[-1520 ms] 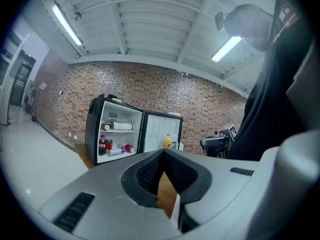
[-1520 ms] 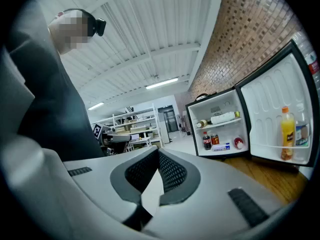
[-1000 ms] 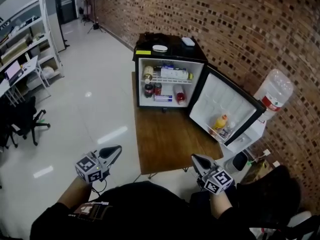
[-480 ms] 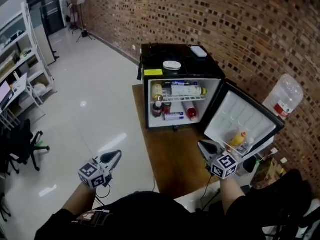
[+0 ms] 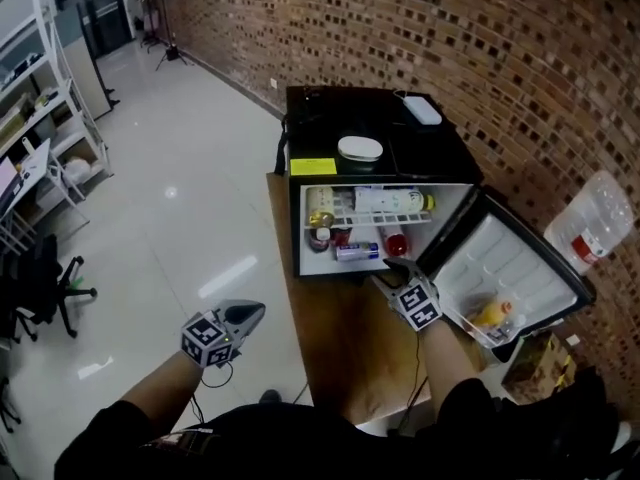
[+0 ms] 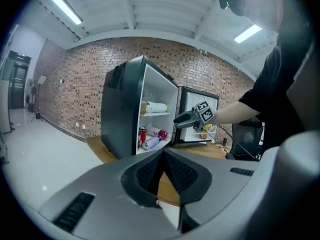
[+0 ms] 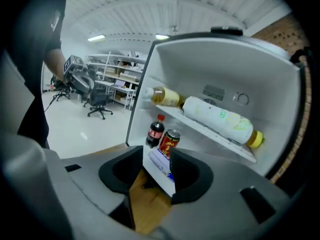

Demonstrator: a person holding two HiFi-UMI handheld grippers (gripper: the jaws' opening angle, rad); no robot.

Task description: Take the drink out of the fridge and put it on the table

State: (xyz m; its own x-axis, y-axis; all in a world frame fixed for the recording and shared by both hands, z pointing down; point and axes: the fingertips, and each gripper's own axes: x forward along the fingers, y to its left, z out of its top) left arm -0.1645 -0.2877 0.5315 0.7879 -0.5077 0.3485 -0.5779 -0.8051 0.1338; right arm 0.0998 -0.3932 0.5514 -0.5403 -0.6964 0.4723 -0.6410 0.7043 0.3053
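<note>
A black mini fridge stands open on a wooden table. On its lower shelf are a small cola bottle, a red can, a blue and white can lying flat and a red bottle. A big pale bottle lies on the wire shelf above. My right gripper is at the fridge's mouth, level with the lower shelf. Its jaws are opening, with nothing between them. My left gripper hangs shut over the floor, left of the table.
The fridge door swings out to the right and holds a yellow bottle. A white dish lies on the fridge top. A water jug stands at the right. An office chair and shelving are far left.
My right gripper has moved from near my body forward to the fridge's opening, and its jaws have parted. The left gripper has stayed low at the left, still shut.
</note>
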